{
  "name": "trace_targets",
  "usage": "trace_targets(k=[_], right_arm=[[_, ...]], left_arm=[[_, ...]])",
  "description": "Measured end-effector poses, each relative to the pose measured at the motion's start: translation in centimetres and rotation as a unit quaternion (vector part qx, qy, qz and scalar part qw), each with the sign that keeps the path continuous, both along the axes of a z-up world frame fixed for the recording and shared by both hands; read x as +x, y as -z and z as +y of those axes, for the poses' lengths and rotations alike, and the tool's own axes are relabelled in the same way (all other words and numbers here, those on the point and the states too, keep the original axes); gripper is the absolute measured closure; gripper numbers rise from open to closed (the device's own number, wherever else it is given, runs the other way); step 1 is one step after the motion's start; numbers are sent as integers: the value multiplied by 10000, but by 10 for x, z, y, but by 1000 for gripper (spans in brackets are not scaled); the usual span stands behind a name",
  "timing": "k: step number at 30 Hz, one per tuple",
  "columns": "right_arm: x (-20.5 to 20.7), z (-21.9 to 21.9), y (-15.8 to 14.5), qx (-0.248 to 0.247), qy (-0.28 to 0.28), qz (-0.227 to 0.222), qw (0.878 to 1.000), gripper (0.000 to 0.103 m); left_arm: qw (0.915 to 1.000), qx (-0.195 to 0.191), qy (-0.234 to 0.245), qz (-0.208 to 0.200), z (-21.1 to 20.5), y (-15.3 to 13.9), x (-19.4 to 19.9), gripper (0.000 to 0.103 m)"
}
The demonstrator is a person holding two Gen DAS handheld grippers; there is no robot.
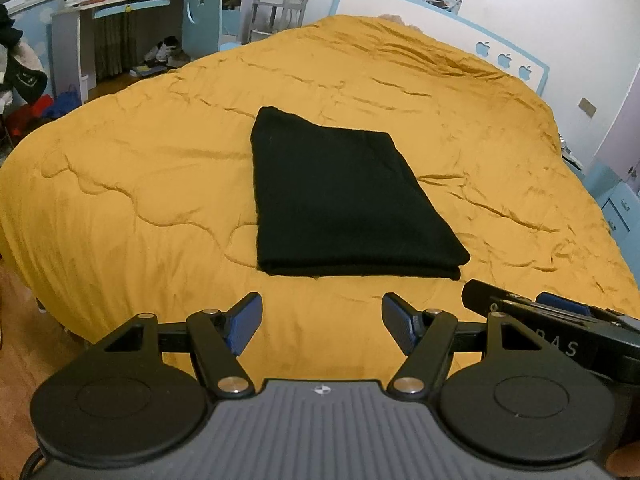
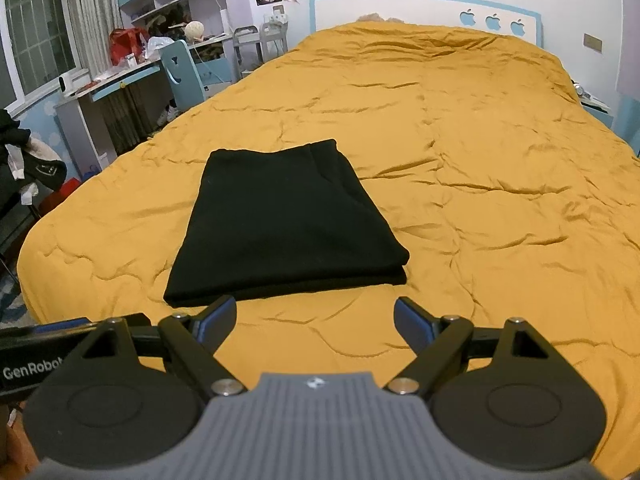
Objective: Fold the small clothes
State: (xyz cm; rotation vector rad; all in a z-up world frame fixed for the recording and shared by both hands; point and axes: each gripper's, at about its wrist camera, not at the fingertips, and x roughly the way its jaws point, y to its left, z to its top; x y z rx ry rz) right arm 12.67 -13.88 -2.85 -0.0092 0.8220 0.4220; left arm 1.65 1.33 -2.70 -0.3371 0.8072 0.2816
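The left gripper is closest to us, low at the near edge of the bed, with its blue pads spread wide and nothing between them. The right gripper is just beside it, and its pads are spread wide too, holding nothing. In front of both lies a black piece of clothing, folded flat into a neat stack on the yellow quilt. It is too dark to tell what kind of clothing it is. It sits a little ahead of the grippers, not touching them. Its thick folded edge faces us. Far behind is a white and blue headboard with little apple shapes.
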Motion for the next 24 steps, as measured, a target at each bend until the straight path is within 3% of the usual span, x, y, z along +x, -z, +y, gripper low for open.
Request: trace_targets(k=[24], right_arm=[[2,4,4,-101,6,109,9999,21]], left_arm=[[9998,7,81,159,-1,1,2,26]])
